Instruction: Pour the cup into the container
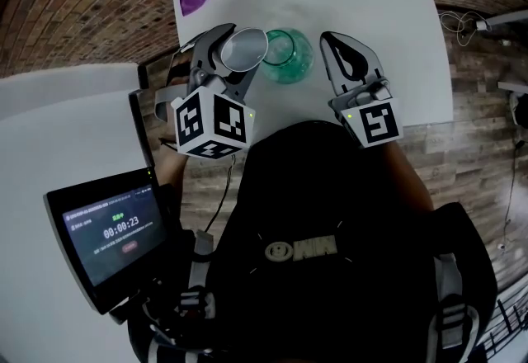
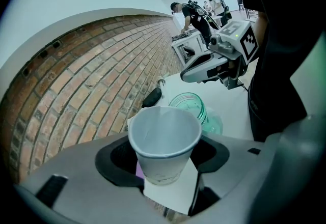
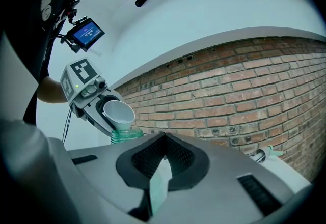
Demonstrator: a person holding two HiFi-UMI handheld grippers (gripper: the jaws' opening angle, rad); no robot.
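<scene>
Left gripper point(image 2: 165, 158) clamped on white paper cup point(image 2: 163, 131), tipped over green transparent jar point(image 1: 293, 56) just ahead. Right gripper point(image 3: 164, 139) closed, empty.

screen point(image 1: 107, 229) | timer reads 00:00:23 | smaller print illegible

We look steeply down from the head camera onto the white worktop point(image 1: 396, 31), with the green container point(image 1: 290, 56) just ahead. The camera on the left gripper point(image 1: 242, 46) looks along its fingers point(image 2: 114, 159), very near the container, and the paper cup point(image 2: 164, 141) fills its foreground. The camera on the right gripper point(image 1: 338, 41) faces level from the container's other side, toward the brick wall point(image 3: 244, 85). All three views share the container. Each gripper view shows the opposite gripper beside it.
</scene>
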